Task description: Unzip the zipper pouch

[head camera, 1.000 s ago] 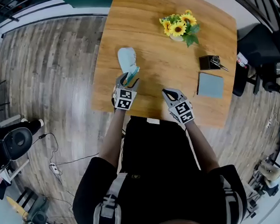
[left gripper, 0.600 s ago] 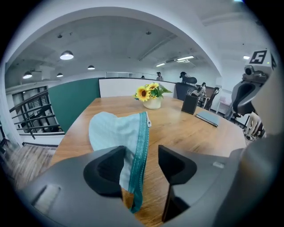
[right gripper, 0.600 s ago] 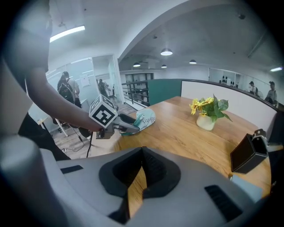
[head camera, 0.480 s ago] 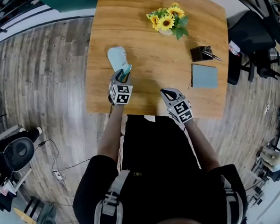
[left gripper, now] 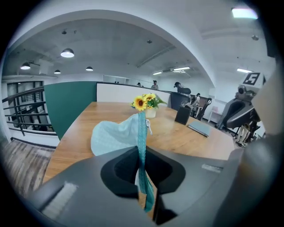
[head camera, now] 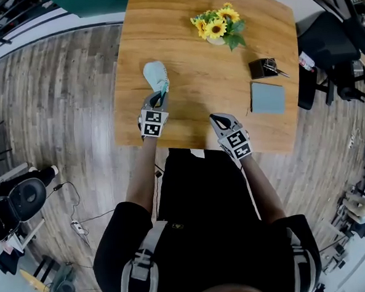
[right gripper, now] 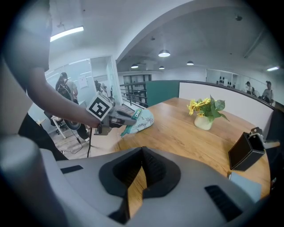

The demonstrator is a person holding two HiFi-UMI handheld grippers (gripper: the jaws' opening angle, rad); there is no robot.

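Observation:
The pale blue zipper pouch (head camera: 154, 72) lies on the wooden table (head camera: 193, 111) near its left edge. In the left gripper view the pouch (left gripper: 114, 135) has its teal zipper band (left gripper: 141, 133) running straight into the jaws, with the metal pull (left gripper: 147, 128) at the far end. My left gripper (head camera: 160, 98) has just been closing and is now shut on the near end of that band (left gripper: 143, 175). The right gripper view also shows it (right gripper: 128, 119) pinching the pouch (right gripper: 143, 120). My right gripper (head camera: 217, 118) hovers over the table's front edge, shut and empty (right gripper: 141, 170).
A vase of sunflowers (head camera: 216, 26) stands at the back of the table. A black pen holder (head camera: 263, 68) and a grey-blue notebook (head camera: 268, 97) are on its right side. A dark office chair (head camera: 330, 47) sits past the right edge.
The left gripper's jaws, open around the pouch's near end a second ago, have closed on the teal zipper band. The right gripper has stayed put.

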